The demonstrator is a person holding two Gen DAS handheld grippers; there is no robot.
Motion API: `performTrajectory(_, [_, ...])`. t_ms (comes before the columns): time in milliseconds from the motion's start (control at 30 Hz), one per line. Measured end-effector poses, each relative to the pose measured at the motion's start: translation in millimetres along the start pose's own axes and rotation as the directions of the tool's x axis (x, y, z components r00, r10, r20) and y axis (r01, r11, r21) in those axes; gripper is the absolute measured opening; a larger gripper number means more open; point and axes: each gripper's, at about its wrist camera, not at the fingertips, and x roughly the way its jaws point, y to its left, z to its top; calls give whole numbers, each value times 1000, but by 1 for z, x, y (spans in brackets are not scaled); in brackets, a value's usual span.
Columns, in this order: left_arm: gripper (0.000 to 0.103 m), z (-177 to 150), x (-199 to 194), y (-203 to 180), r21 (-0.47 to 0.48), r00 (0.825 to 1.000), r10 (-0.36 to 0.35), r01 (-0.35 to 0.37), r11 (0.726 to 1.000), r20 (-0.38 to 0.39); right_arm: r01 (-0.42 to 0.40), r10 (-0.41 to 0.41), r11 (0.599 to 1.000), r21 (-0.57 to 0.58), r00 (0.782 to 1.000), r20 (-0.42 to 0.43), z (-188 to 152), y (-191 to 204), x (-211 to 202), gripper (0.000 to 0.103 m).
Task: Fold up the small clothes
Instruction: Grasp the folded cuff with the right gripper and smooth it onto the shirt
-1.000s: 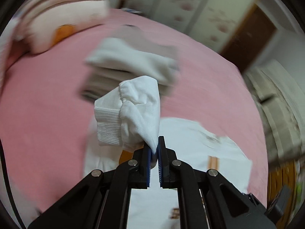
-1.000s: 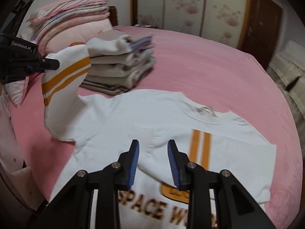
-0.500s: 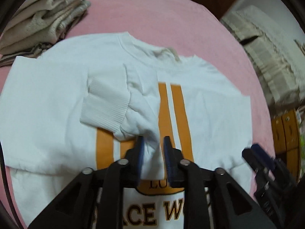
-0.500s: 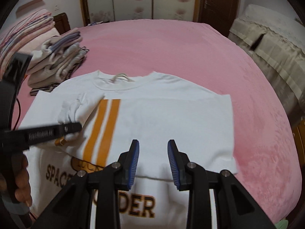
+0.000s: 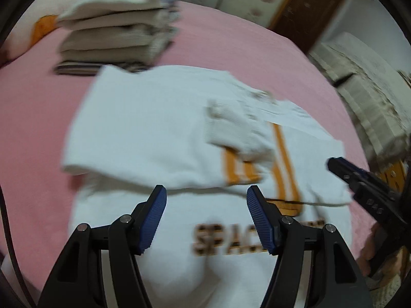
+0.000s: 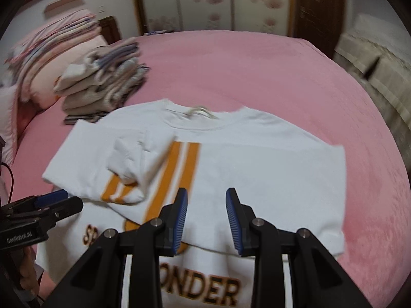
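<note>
A white sweatshirt (image 6: pixel 262 159) with orange stripes and dark lettering lies front-up on the pink bed (image 6: pixel 231 64). Both sleeves are folded in over the chest; the left sleeve's ribbed cuff (image 6: pixel 125 156) rests beside the stripes. The shirt also shows in the left wrist view (image 5: pixel 143 128), with the cuff (image 5: pixel 231 131) on it. My left gripper (image 5: pixel 205 218) is open and empty, just above the shirt's lower left part. My right gripper (image 6: pixel 206 220) is open and empty over the shirt's lower middle. The left gripper (image 6: pixel 59 202) also appears at the right wrist view's left edge.
A stack of folded clothes (image 6: pixel 102 82) stands on the bed beyond the shirt's left shoulder; it also shows in the left wrist view (image 5: pixel 115 28). Pillows and striped bedding (image 6: pixel 46 51) lie at far left. A wardrobe (image 6: pixel 205 0) and a door (image 6: pixel 318 5) stand behind.
My left gripper carried the sleeve across onto the chest, opened and let it go, then drew back. My right gripper stayed open, shifting slightly over the shirt.
</note>
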Motion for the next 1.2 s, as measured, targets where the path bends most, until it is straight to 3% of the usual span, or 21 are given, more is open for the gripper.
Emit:
performTrajectory(133, [64,-1,-10,54,-96,990,141,-140,985,7,-28,32,990,-138,999,29,13,43,2,42])
performTrajectory(233, [64,-1,-14,85,-153,985,171,-168,974,8,-40,53,970,-242,997,47,21,77,7,48])
performTrajectory(467, [64,-4,-14,119,-217,989,146,-139,966,16,-34,31,906,-422,999,-13,35,134,53,53])
performTrajectory(633, [64,-9,-2,118,-227,994,113,-111,967,-7,14,-56,841,-541,997,-62,30,151,89,55])
performTrajectory(767, [64,-10,3,116,-223,995,105,-103,969,-5,65,-121,788,-612,991,-51,22,158,107,57])
performTrajectory(833, [64,-10,4,116,-224,995,104,-102,969,-6,67,-121,791,-608,991,-49,23,157,107,57])
performTrajectory(867, [64,-10,5,116,-225,995,104,-103,969,-7,64,-119,801,-595,992,-53,25,155,106,51])
performTrajectory(900, [64,-10,5,116,-226,994,105,-104,969,-8,47,-103,819,-572,993,-66,28,153,105,34])
performTrajectory(933, [64,-10,6,116,-225,994,107,-106,968,-9,35,-94,832,-553,993,-78,31,150,104,25])
performTrajectory(1000, [64,-8,8,113,-218,994,110,-110,970,-12,37,-86,865,-501,994,-74,39,140,98,18])
performTrajectory(1200, [64,-1,19,98,-175,991,135,-135,975,-15,15,-8,957,-291,1000,23,70,93,49,17])
